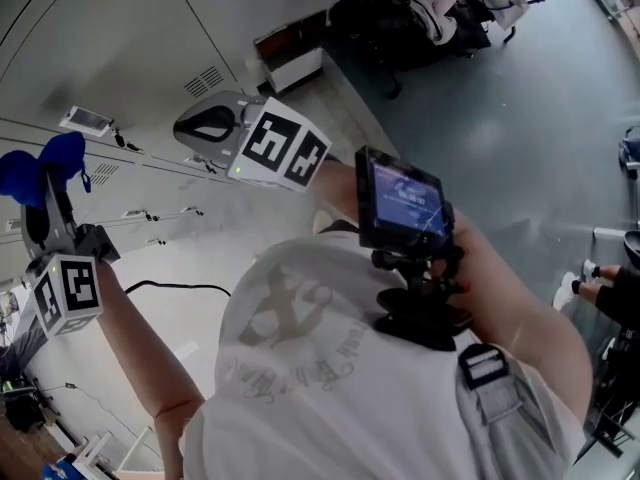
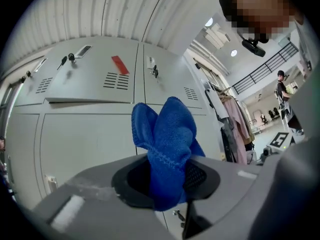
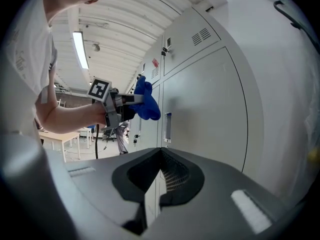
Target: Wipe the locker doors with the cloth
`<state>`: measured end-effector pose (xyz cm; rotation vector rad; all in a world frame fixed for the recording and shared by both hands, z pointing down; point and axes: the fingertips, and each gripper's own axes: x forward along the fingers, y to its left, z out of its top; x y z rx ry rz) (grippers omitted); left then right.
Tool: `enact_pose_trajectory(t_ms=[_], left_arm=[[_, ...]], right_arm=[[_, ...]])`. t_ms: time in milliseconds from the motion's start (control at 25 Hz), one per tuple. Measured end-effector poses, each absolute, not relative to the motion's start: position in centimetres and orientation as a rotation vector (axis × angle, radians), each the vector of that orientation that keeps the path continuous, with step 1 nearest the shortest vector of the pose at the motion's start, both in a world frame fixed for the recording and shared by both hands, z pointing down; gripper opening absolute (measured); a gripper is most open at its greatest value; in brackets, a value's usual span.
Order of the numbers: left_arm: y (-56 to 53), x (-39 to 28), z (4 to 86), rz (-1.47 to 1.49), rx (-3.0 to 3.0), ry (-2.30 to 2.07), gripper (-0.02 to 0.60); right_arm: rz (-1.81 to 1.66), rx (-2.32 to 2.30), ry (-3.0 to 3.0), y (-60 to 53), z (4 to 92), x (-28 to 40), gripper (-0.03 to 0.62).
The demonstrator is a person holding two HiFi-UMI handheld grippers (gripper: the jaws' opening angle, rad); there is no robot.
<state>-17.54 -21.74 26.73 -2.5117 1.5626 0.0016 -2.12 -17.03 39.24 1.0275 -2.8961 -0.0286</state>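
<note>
- The left gripper [image 2: 165,180] is clenched on the blue cloth [image 2: 167,134]. The cloth is pinched between the jaws and bunches out ahead of the tips.
- The right gripper [image 3: 160,176] has its jaws closed together with nothing between them. It is held off to the side of the lockers.
- The locker doors [image 2: 85,134] stand directly ahead of the left jaws. We cannot tell from any view whether the cloth touches the metal.
- Risk: only a narrow fold is gripped, so we judge that drag across the door could pull the cloth free.
- Risk: keys [image 2: 64,61] hang from locks above and to the left of the jaws. A wide stroke could snag the cloth on them.
- Risk: if the bunch folds back, bare jaw tips could scrape the paint.
- Surface: smooth pale grey painted metal, with vent slots [image 2: 116,80] and a red label [image 2: 120,64] on the door above the jaws.
- Room: ribbed white ceiling overhead and a grey floor [image 1: 500,98]. A clothes rack [image 2: 232,129] stands to the right of the left jaws, and a table [image 3: 50,136] lies well beyond the right jaws.
</note>
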Motion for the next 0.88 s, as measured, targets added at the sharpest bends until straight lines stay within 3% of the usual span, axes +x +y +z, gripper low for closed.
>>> enact_pose_trajectory(t_ms=[280,520,880], left_arm=[[-23.2,-18.3,20.7,0.031,-2.396,1.562,0.124],[-26.2,-14.9,20.1,-0.010,-2.406,1.518,0.123],[-29.3,-16.9,19.4,-0.159,-2.246,1.670,0.123]], right_arm=[[-0.090,0.976,-2.893,-17.2,38.2,-2.5,0.006],[-0.033,1.001,-2.869,-17.7,39.7,-0.2,0.006],[0.008,1.030,-2.905,-18.3,39.7,-0.7,0.007]])
